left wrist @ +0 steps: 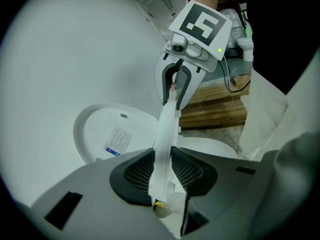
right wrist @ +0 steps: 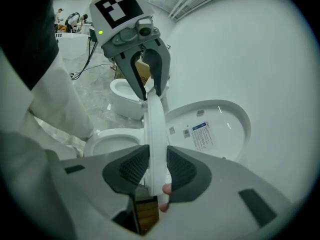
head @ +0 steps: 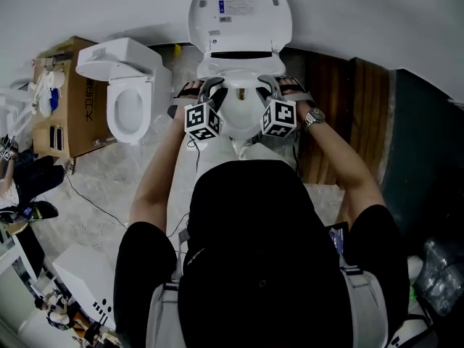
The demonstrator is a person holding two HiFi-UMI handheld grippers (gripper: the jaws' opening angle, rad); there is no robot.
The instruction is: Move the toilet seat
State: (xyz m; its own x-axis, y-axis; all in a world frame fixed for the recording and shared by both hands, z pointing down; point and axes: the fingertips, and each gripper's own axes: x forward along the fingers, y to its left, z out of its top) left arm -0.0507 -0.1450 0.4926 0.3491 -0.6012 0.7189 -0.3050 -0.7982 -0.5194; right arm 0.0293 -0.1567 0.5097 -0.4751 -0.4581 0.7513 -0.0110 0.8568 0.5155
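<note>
Standing over a white toilet, a person holds one gripper in each hand, both set on the same item. Item one: toilet seat, white, raised clear of the bowl and seen edge-on between the two tools, spanning from one to the other. Item two: left gripper, its dark ribbed fingers closed against both faces of the seat's rim on the person's left. Item three: right gripper, fingers likewise clamped on the seat's opposite side; a fingertip of the person's hand shows just below the seat edge there. Item four: lid, upright against the pale wall behind the bowl, carrying a printed label. Item five: second toilet, lidless, standing to the left on a marbled floor, just beside a cardboard box. Item six: wooden planks, to the right of the toilet. Item seven: wristwatch, on the person's right wrist.
</note>
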